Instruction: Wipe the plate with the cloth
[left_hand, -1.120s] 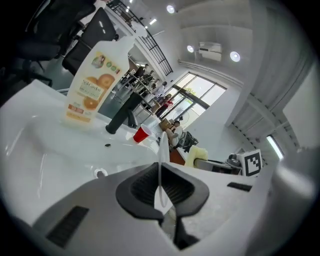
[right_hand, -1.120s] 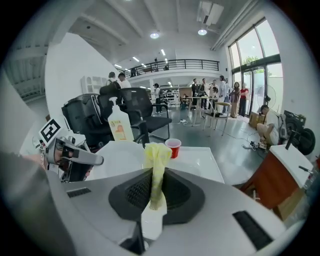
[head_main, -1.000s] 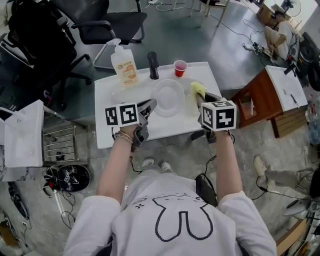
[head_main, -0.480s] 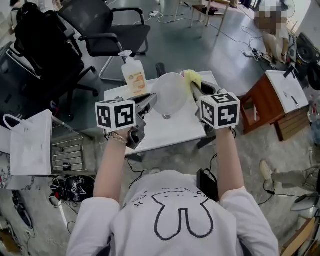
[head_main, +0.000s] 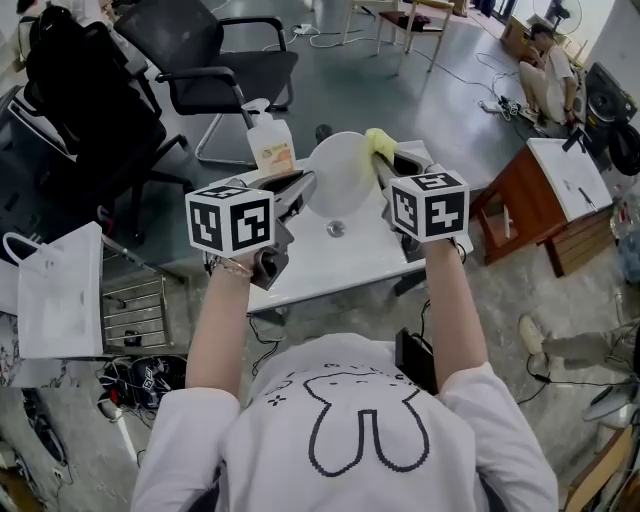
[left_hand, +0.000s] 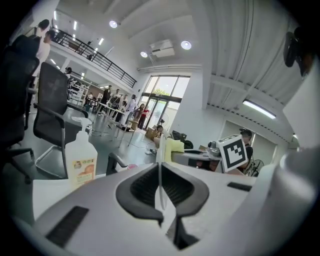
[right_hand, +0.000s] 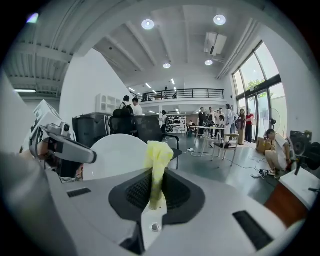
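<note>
We are holding the white plate (head_main: 338, 178) up on edge above the white table (head_main: 330, 262). Our left gripper (head_main: 298, 190) is pinching its rim from the 9 o'clock side, with the jaws pressed nearly together on the thin edge. Our right gripper (head_main: 382, 165) is clamping the yellow cloth (head_main: 379, 142), which is sticking up from between its jaws at about 1 o'clock of the plate. The cloth is sitting just beside the rim; we cannot quite tell whether it is touching. A soap bottle (head_main: 270, 145) is standing at the plate's 10 o'clock.
</note>
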